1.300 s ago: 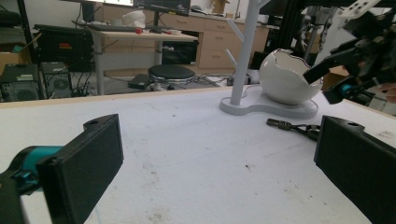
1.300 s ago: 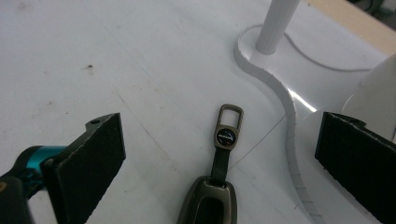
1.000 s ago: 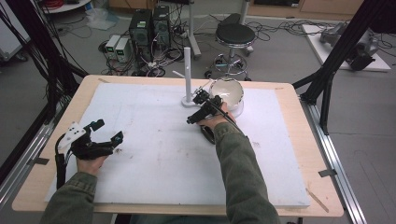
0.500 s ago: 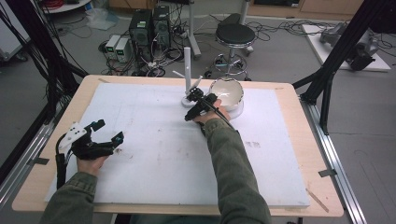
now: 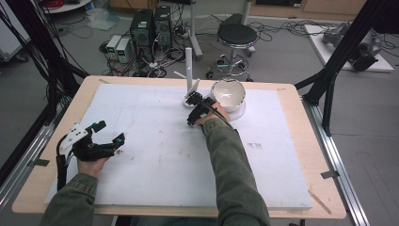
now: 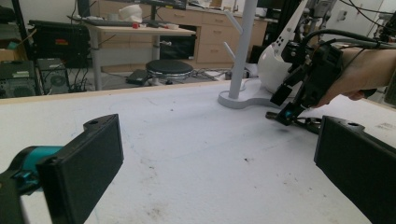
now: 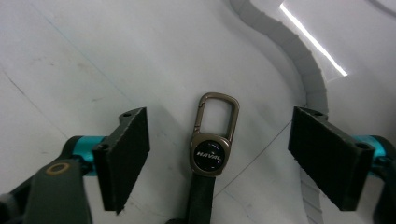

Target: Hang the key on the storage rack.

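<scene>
From above, the right claw (image 5: 192,114) is low over the white table mat (image 5: 155,155), at about 12 o'clock from the middle of the table. It is just beside the flat foot of a white stand (image 5: 189,75) with pegs, which is at 11 o'clock from the claw. A round clear bowl (image 5: 228,92) sits at 2 o'clock from it. The left claw (image 5: 109,133) hovers over the mat far off at 8 o'clock, well apart from the stand, and its jaws are wide with nothing in them.

In the left gripper view, the left claw's two black jaws are spread wide over bare mat. At 2 o'clock the right claw (image 6: 290,108) tips down, its tip right by a small dark key ring (image 6: 299,122) on the mat, near the stand's foot (image 6: 243,99).

In the right gripper view, the key ring (image 7: 212,140) lies flat on the mat, right in the middle between the right claw's (image 7: 219,156) jaws. Its clip points to 12 o'clock and its dark strap runs down to 6 o'clock. The jaws have just been closing, but they are still partly wide, one at 9 o'clock and one at 3 o'clock from the key ring, and neither pad touches it.
</scene>
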The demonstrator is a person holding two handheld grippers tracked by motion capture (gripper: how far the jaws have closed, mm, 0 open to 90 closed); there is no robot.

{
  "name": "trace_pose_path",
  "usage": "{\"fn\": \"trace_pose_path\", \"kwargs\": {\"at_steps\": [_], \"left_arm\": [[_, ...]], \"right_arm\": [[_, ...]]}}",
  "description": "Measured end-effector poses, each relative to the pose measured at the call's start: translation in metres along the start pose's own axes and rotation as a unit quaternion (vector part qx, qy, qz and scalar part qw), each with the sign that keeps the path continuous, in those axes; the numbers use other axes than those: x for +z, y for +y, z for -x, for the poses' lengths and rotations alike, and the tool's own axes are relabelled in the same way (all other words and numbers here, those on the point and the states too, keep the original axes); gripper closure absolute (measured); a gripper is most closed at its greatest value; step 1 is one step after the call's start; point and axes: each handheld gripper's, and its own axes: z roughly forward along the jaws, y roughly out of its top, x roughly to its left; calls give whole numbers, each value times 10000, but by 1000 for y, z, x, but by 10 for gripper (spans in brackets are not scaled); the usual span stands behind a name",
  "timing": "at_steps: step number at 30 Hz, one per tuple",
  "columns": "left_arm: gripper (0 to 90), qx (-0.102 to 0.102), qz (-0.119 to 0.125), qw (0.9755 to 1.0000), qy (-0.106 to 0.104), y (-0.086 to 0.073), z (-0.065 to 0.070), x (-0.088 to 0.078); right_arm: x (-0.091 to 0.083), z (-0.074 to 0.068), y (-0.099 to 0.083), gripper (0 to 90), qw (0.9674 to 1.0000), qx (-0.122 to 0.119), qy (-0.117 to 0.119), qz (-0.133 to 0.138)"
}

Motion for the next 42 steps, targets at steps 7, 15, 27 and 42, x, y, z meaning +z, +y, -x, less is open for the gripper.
{"fn": "trace_pose_path", "kwargs": {"at_steps": [7,15,27,42], "left_arm": [[17,13,-25,10000,5,0,0,0],[17,-1,-22,10000,11,0,-1,1],[18,12,-60,10000,-6,-1,-1,1],[18,-10,-43,10000,-14,-1,-1,1]], "right_arm": [[0,6,-2,350,9996,237,85,-91],[-3,12,-4,471,9992,306,206,-122],[-2,7,-1,680,9989,222,383,-141],[-3,5,-8,702,9990,207,385,89]]}}
